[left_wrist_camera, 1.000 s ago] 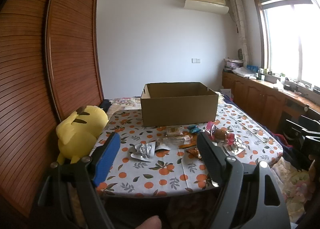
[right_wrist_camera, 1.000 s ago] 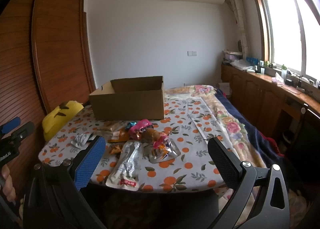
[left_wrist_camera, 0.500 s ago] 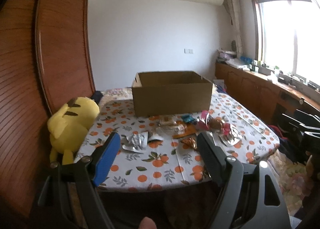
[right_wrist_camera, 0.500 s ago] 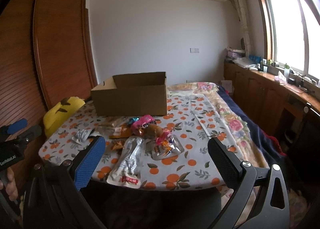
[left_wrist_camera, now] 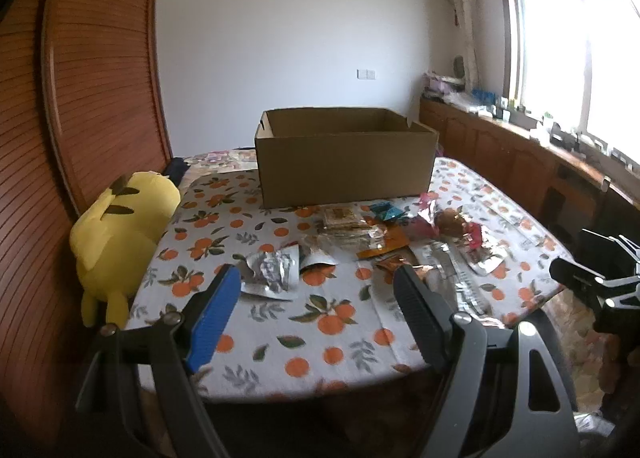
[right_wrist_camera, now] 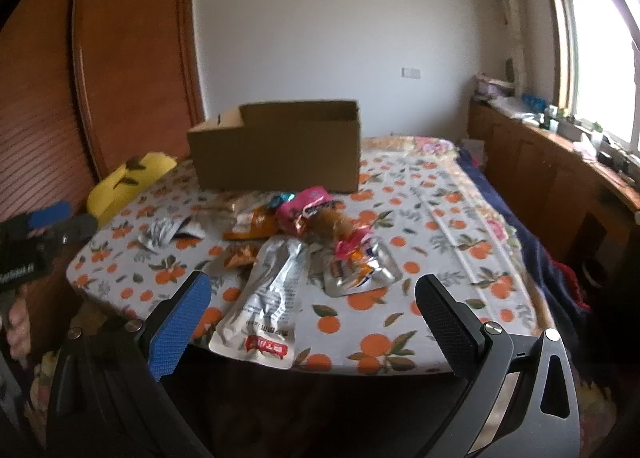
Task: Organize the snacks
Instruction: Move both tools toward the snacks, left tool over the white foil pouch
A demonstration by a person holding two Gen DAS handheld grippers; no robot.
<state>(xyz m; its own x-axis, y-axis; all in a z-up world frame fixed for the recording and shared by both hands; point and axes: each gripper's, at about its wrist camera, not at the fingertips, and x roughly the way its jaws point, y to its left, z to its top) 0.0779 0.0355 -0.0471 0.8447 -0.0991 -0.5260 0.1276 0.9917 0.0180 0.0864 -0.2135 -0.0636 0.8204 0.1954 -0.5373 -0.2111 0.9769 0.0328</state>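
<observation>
An open brown cardboard box [left_wrist_camera: 344, 162] stands at the back of a table [left_wrist_camera: 320, 338] with an orange-print cloth; it also shows in the right wrist view [right_wrist_camera: 280, 150]. Several snack packets lie in front of it: a crumpled silver packet [left_wrist_camera: 272, 272], an orange packet [left_wrist_camera: 384, 244], a long silver pouch [right_wrist_camera: 268, 298], a pink packet [right_wrist_camera: 304, 206]. My left gripper [left_wrist_camera: 316, 298] is open and empty, over the table's near edge. My right gripper [right_wrist_camera: 312, 306] is open and empty, near the front edge by the long pouch.
A yellow plush toy [left_wrist_camera: 120, 226] sits at the table's left edge against a wooden slatted wardrobe [left_wrist_camera: 80, 98]. Wooden cabinets [left_wrist_camera: 520, 162] run under the window on the right. A flowered bedspread [right_wrist_camera: 460, 186] lies beyond the table on the right.
Both grippers have moved closer to the table, so the box and snacks look larger. Both stay open and empty.
</observation>
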